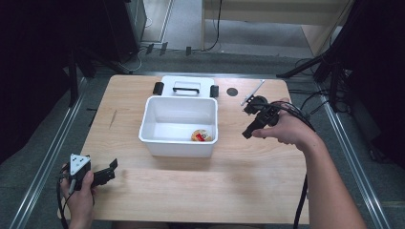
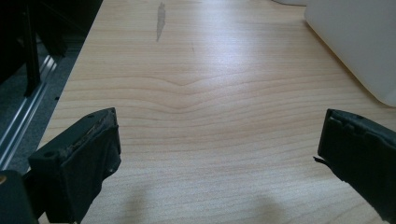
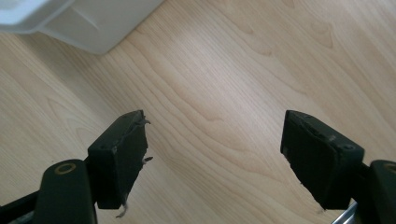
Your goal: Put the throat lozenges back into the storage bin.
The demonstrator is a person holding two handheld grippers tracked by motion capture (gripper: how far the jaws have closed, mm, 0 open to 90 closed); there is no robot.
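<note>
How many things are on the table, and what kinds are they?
White bin: 1
White lid with black handle and clips: 1
Small round packet inside the bin: 1
Pen-like stick: 1
Black dot on the table: 1
Total: 5
</note>
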